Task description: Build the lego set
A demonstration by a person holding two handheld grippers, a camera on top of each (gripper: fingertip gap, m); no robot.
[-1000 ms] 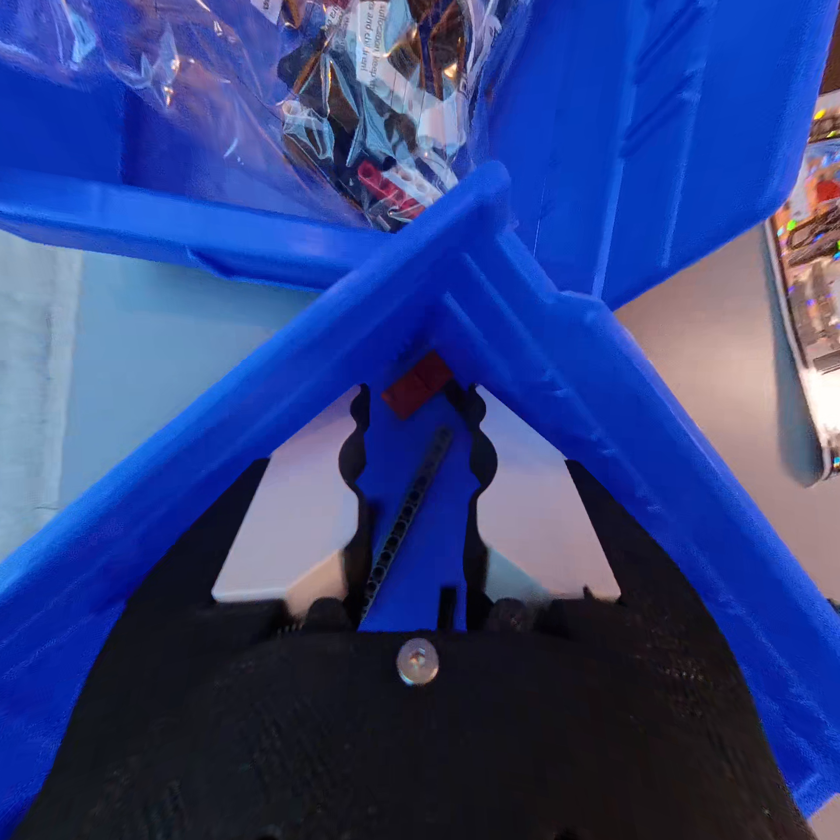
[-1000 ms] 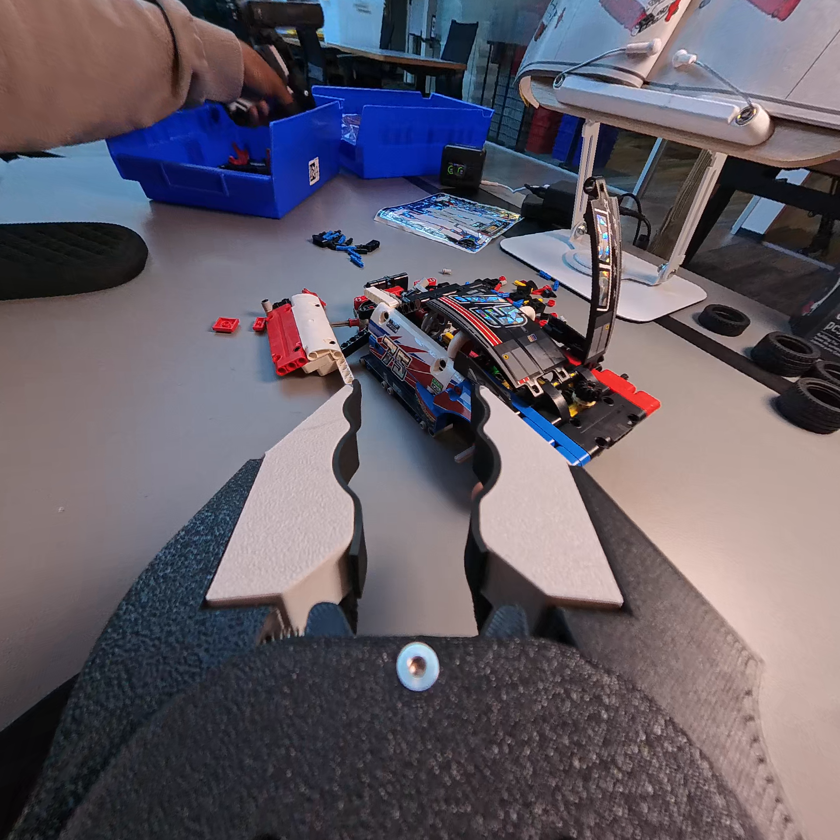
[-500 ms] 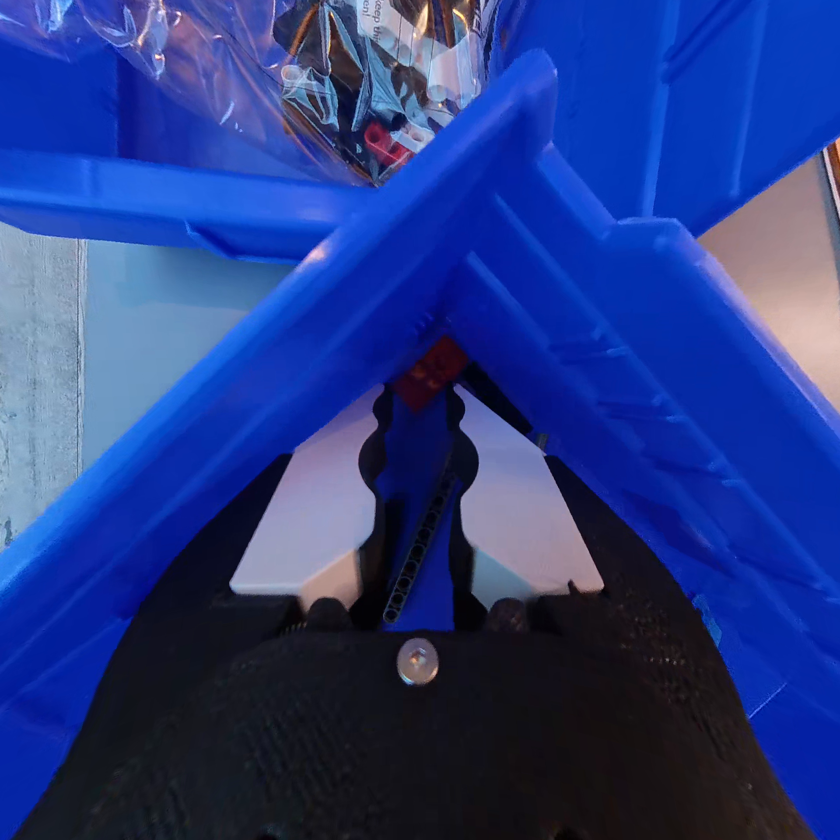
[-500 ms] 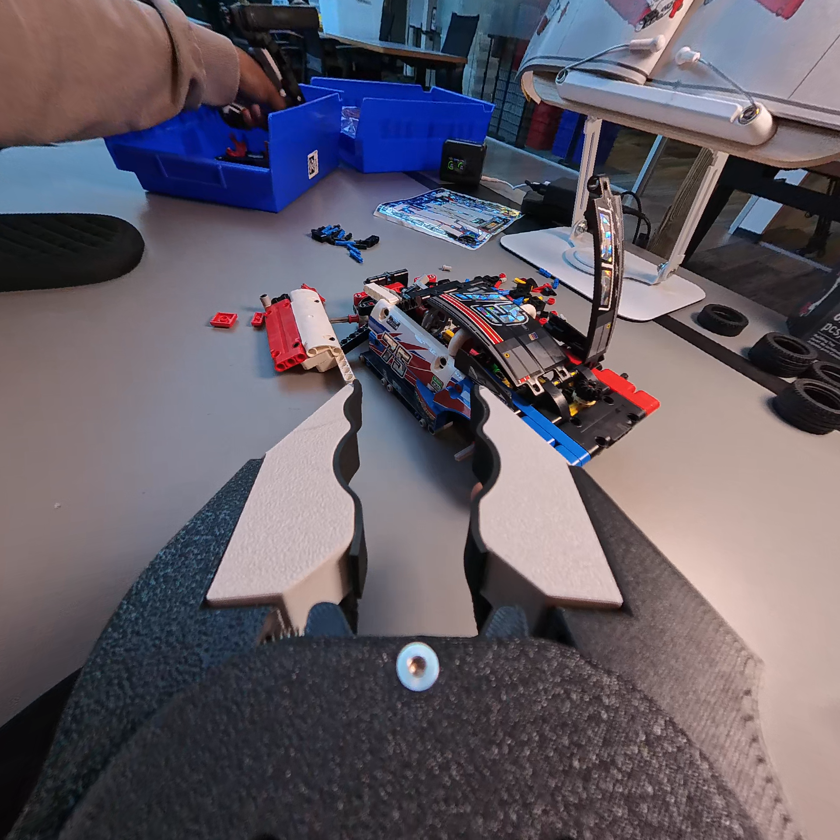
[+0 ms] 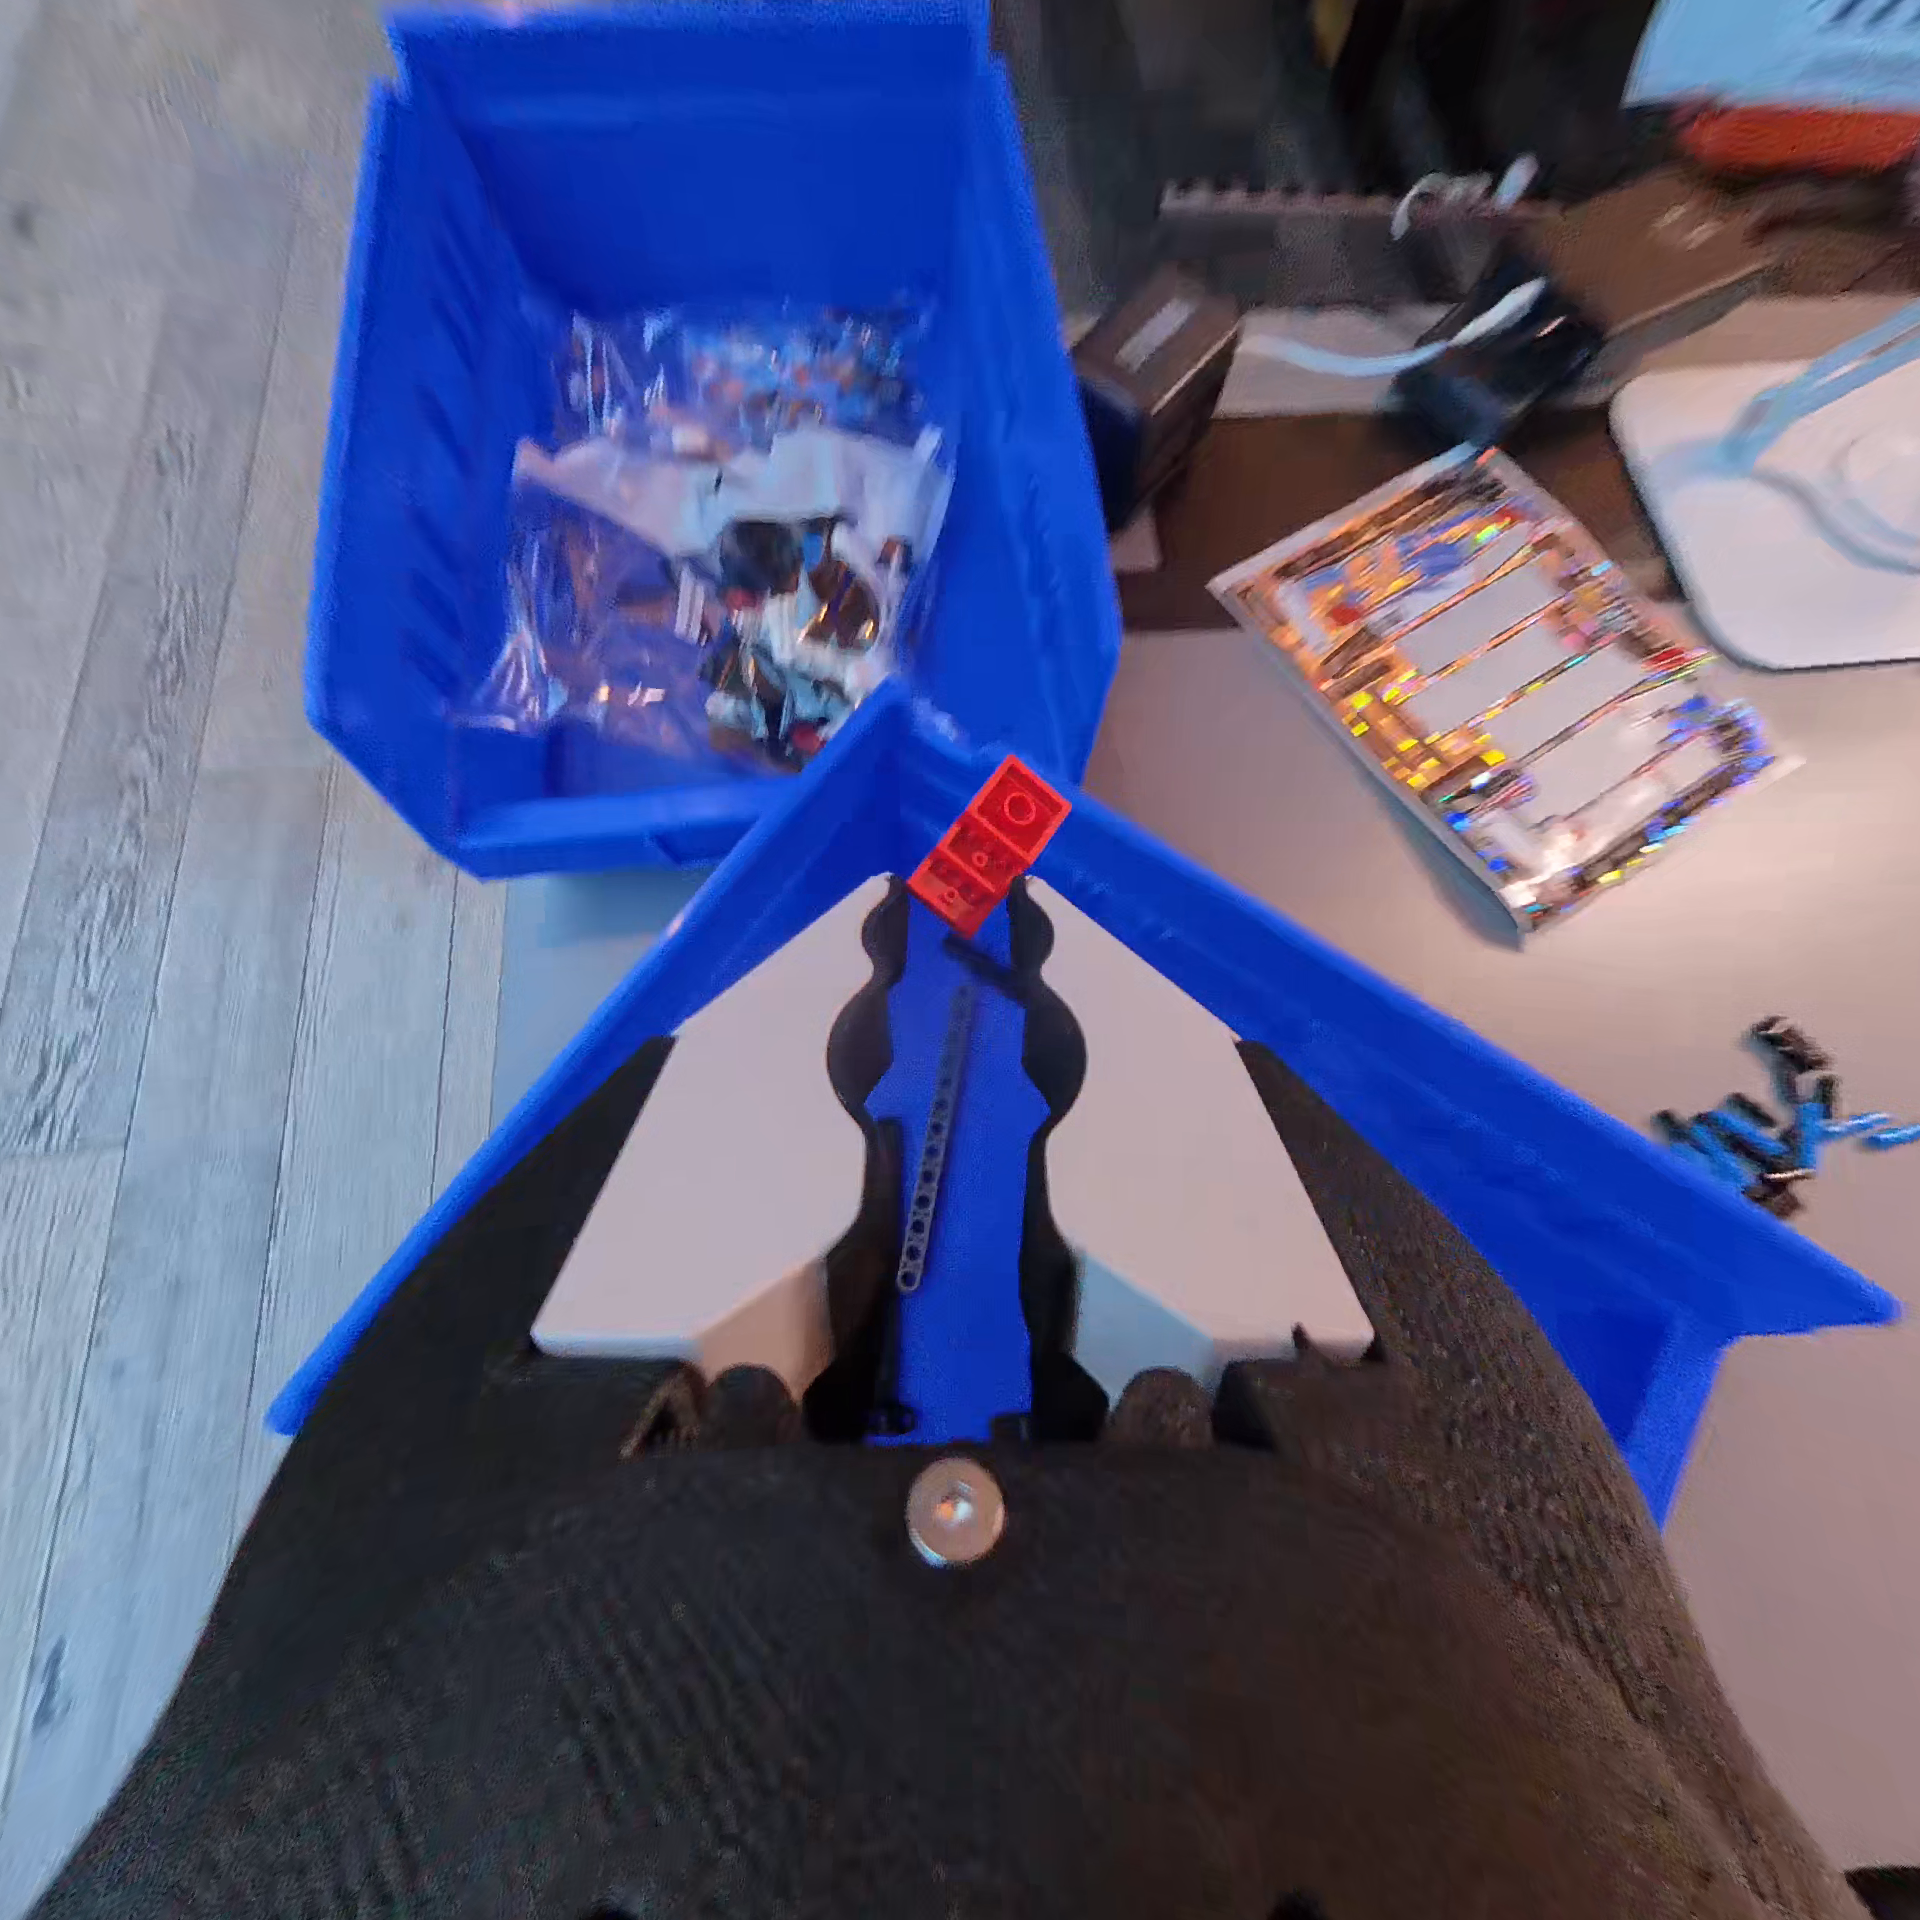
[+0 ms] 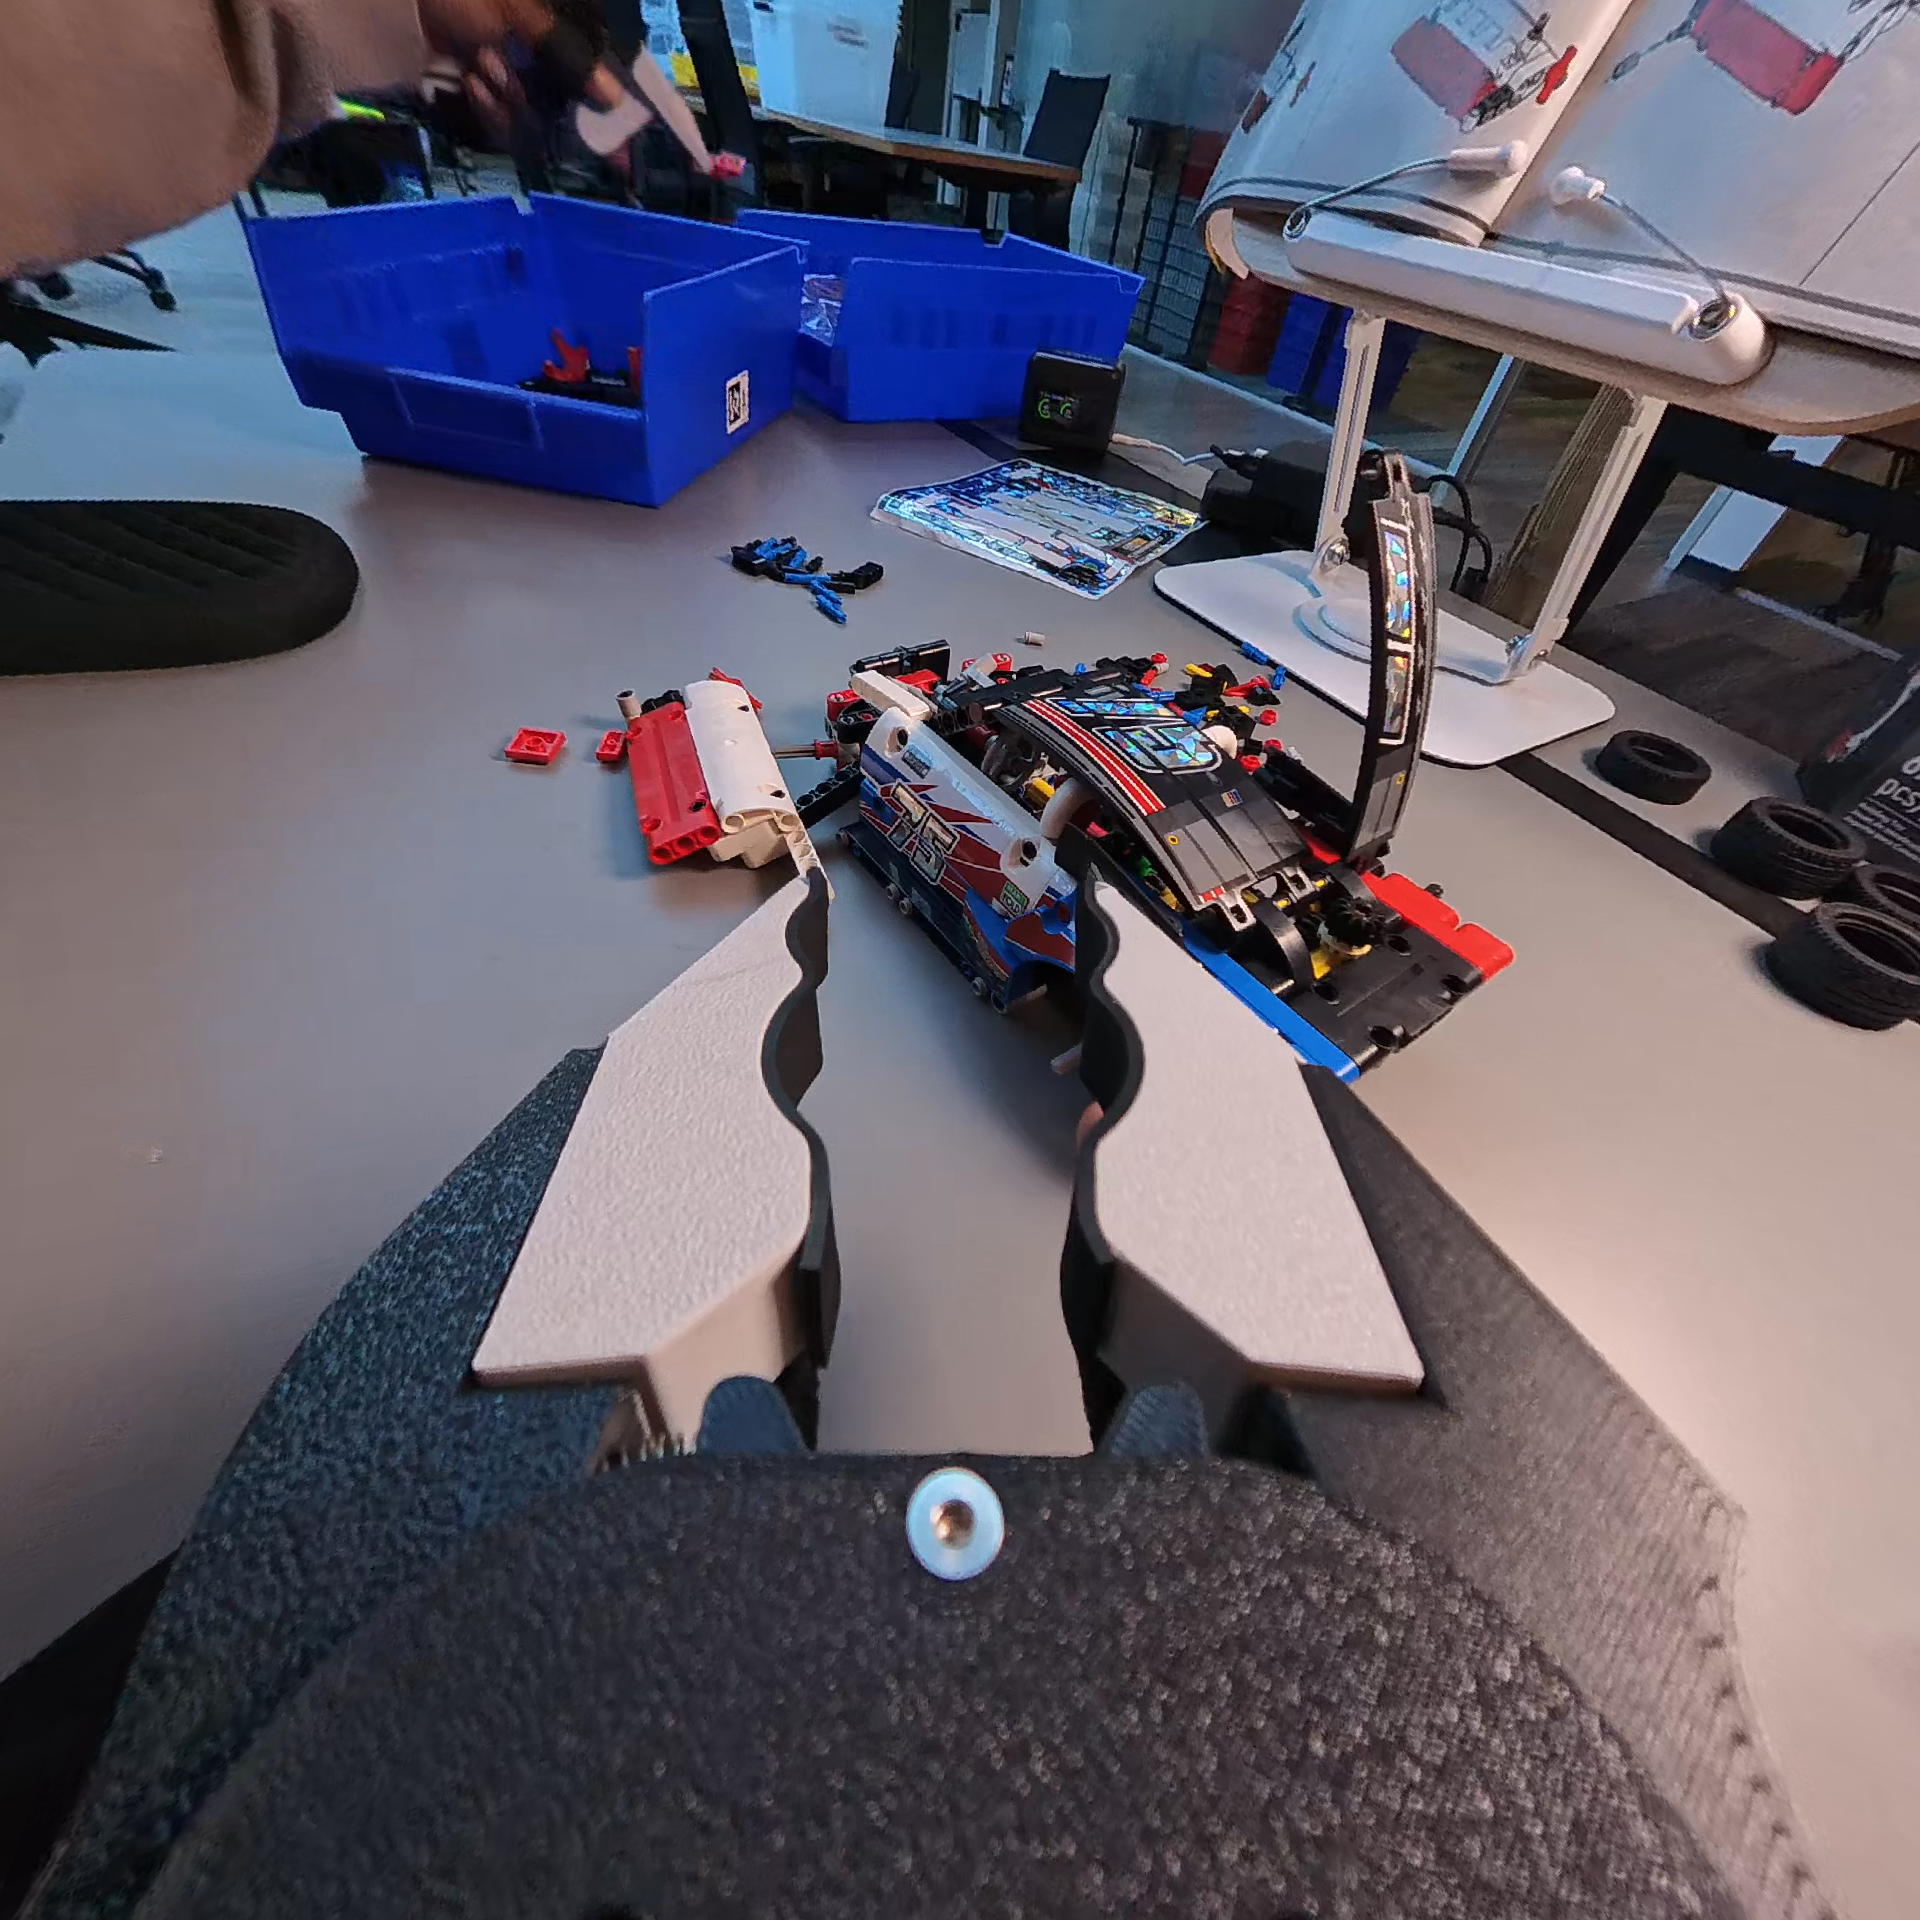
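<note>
Lego car (image 6: 1132, 831) lies near two blue bins (image 6: 540, 343).

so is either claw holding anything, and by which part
The left claw pinches a red lego piece by its near end; the rest sticks out past the tips, over the blue bin. The right claw is open and empty.

The left gripper (image 5: 958, 891) is raised above the near corner of a blue bin (image 5: 1299, 1018), its fingertips pinched onto a red brick (image 5: 987, 844) that sticks out past them. The right gripper (image 6: 954, 899) hovers low over the bench (image 6: 312, 987), well in from its edges, jaws parted with nothing between them. The person's sleeved left arm (image 6: 135, 114) reaches across the far left.
</note>
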